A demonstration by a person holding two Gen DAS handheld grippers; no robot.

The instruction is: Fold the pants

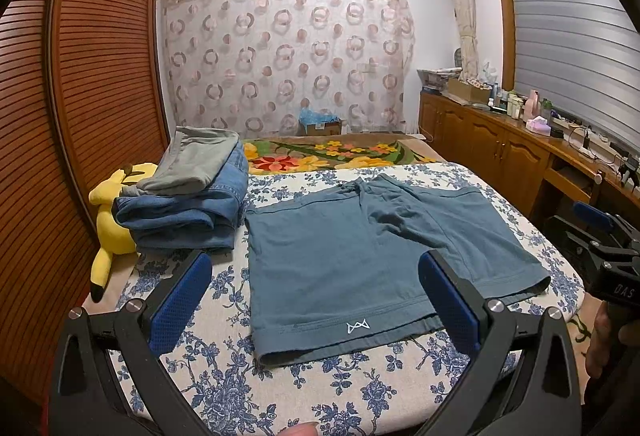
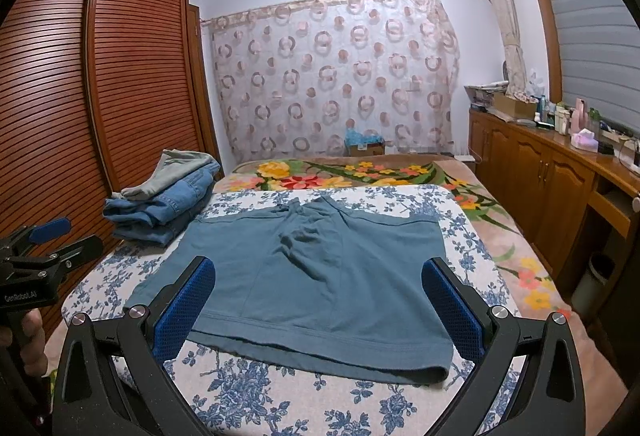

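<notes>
We hold our left gripper (image 1: 316,296) above the near edge of the bed, its blue pads (image 1: 180,302) spread wide with nothing between them. Our right gripper (image 2: 318,300) hangs the same way, jaws wide apart and empty, over the near hem of the shorts. The teal shorts (image 1: 352,248) lie flat and unfolded on the blue-flowered white cover (image 1: 224,388), both legs pointing toward us and the waistband toward the far side, with a small white logo (image 1: 357,327) near the hem of one leg. Just beside the shorts, on our left, sits a stack of folded clothes (image 1: 188,200), denim below and grey on top. A yellow plush toy (image 1: 110,220) lies against the stack's outer side, by the slatted wooden wardrobe (image 1: 80,96).
</notes>
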